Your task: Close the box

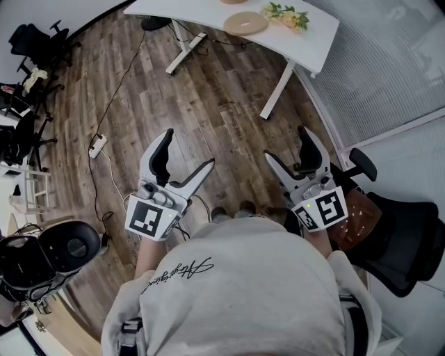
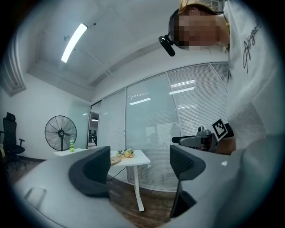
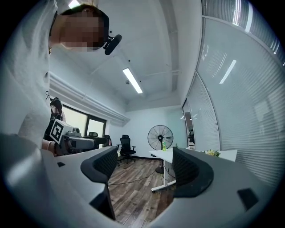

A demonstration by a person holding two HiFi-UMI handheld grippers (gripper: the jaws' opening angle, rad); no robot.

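Lower left of the head view, the left gripper (image 1: 188,149) has its jaws spread wide, with only the wooden floor (image 1: 208,90) behind the gap; at lower right the right gripper (image 1: 286,144) stands open a little less, gripping and touching nothing; at the top edge a white table (image 1: 201,10) bears a round tan disc (image 1: 245,23), dish or lid I cannot tell, beside some flowers (image 1: 285,15); no view shows the box.

Floor (image 1: 208,90) is viewed steeply from head height. Gripper views are aimed level, roomward; white table (image 1: 208,10) is shared by all 3.
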